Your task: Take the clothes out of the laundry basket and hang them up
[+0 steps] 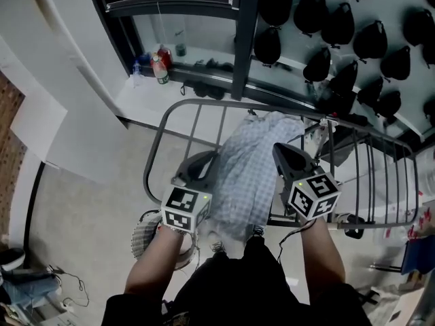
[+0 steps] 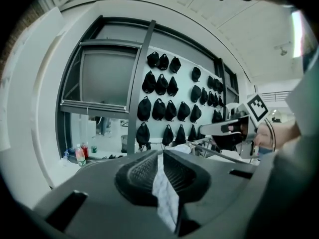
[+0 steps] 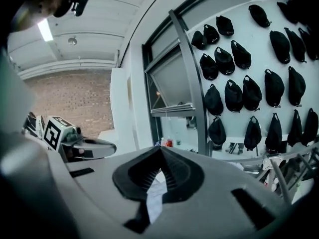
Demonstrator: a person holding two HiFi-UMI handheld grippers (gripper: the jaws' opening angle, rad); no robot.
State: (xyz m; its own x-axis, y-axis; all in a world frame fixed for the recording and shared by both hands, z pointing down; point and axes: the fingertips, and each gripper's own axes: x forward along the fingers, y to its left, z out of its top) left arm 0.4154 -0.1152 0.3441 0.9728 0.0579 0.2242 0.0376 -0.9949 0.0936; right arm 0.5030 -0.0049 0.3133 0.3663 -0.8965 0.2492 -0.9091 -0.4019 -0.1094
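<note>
Both my left gripper (image 1: 204, 163) and right gripper (image 1: 289, 156) are clamping the checked shirt (image 1: 245, 182). It's draping between them over the rack (image 1: 217, 104).

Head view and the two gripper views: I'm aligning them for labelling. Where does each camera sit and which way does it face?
Head view: on the person's head, looking down at the checked shirt over the drying rack; forearms, left gripper and right gripper show.
Left gripper view: on the left gripper, facing the wall of black caps; its fingers pinch the shirt.
Right gripper view: on the right gripper, facing the same caps; its fingers pinch the shirt.
Shared: each gripper view shows the other gripper.
</note>
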